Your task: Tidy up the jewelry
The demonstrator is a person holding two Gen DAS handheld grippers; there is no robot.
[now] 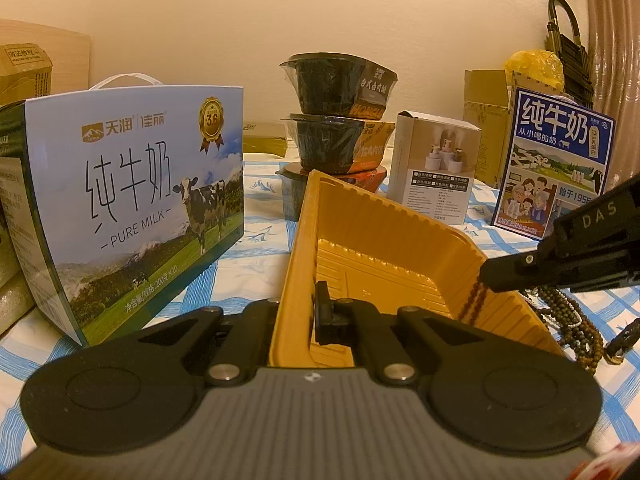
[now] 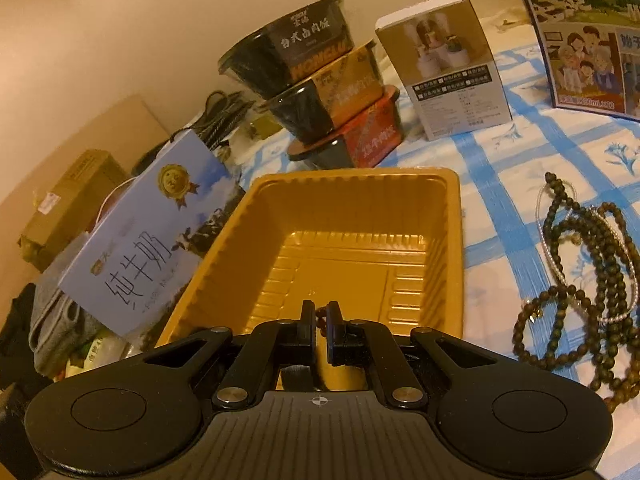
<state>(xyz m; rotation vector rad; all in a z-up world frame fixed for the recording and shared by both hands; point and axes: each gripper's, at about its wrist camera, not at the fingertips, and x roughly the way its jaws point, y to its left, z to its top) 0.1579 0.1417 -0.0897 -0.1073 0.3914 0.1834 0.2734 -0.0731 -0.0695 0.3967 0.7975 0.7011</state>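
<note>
Beads first: a short brown bead strand (image 2: 320, 320) sits pinched between the pads of your right gripper (image 2: 319, 330), whose jaws stand narrow, clamped on it. From the left wrist view the strand (image 1: 474, 304) hangs from that gripper's tip (image 1: 490, 276) over the right-hand wall of the yellow tray (image 1: 384, 256), dangling just inside the rim. The tray's floor (image 2: 340, 264) is bare ribbed plastic.

Your left gripper (image 1: 316, 316) grips the near-left wall of the tray; its jaws are closed tight on the rim, one pad inside the tray and the other hidden outside the wall.

Right of the tray, the rest of the jewelry lies on the blue-checked cloth (image 2: 500, 208): a tangled pile of dark bead necklaces (image 2: 580, 280) with a thin pale chain (image 2: 554, 256) threaded through it. The pile is near the tray but apart from it.

Left of the tray stands a pure milk carton (image 1: 132, 208) with a cow on its face. Behind the tray are three stacked black food bowls (image 1: 340, 120), then a small white product box (image 1: 436, 172), and farther right a blue milk box (image 1: 560, 160) with cartoon people on it.
</note>
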